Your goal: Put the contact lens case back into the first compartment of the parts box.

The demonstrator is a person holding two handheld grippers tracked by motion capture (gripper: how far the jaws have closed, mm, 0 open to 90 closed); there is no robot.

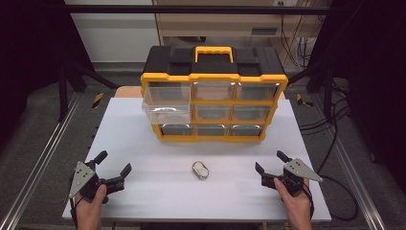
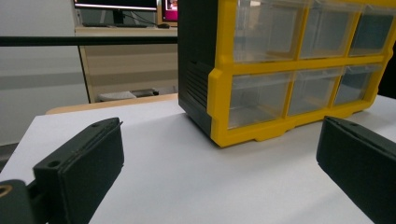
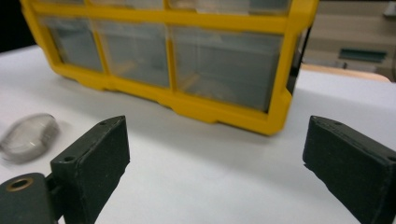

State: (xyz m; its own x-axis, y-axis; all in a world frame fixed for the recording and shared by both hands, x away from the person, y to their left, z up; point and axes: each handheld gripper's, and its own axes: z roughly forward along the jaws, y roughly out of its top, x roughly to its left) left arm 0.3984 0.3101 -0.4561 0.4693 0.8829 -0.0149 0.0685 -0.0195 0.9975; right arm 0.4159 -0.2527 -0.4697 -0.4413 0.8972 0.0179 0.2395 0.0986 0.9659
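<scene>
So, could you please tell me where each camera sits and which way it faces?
High view: above the person's side, facing forward and down on the yellow-and-black plastic drawer cabinet; both hands show.
Left gripper view: on the left gripper, facing the cabinet's left corner; black fingers.
Right gripper view: on the right gripper, likewise.
All share the cabinet.

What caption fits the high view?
Open left gripper and right gripper flank a small case before a drawer organizer.
</scene>
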